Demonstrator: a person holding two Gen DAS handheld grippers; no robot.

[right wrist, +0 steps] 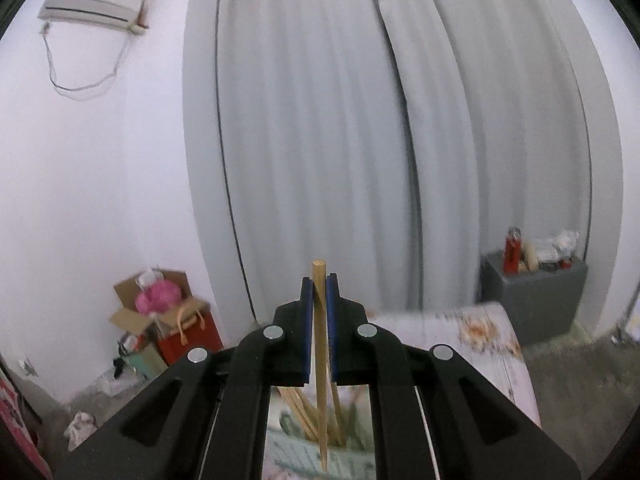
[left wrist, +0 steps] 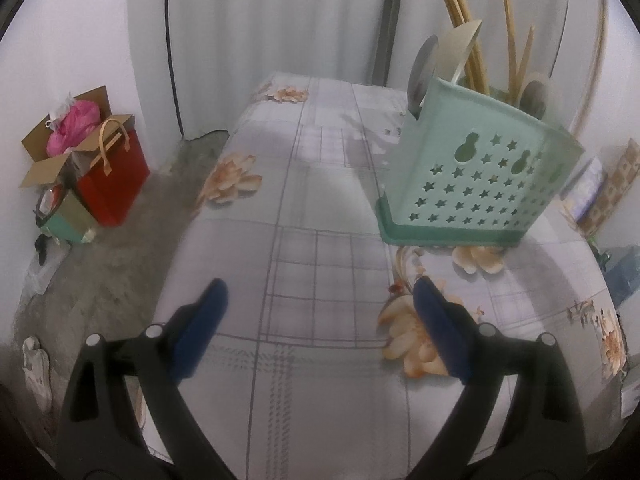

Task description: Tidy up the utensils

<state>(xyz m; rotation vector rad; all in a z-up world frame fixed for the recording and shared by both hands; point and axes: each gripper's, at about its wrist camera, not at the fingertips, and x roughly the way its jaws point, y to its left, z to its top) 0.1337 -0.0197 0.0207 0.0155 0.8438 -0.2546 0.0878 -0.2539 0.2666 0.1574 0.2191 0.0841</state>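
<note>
A mint-green utensil holder with star-shaped holes stands on the table at the right. It holds several wooden chopsticks and spoons. My left gripper is open and empty, low over the table in front of the holder. My right gripper is shut on a single wooden chopstick, held upright with its lower end pointing down over the holder, where more chopsticks stand.
The table has a floral checked cloth. On the floor at the left are a red bag and a cardboard box. Grey curtains hang behind. A grey box with bottles stands at the right.
</note>
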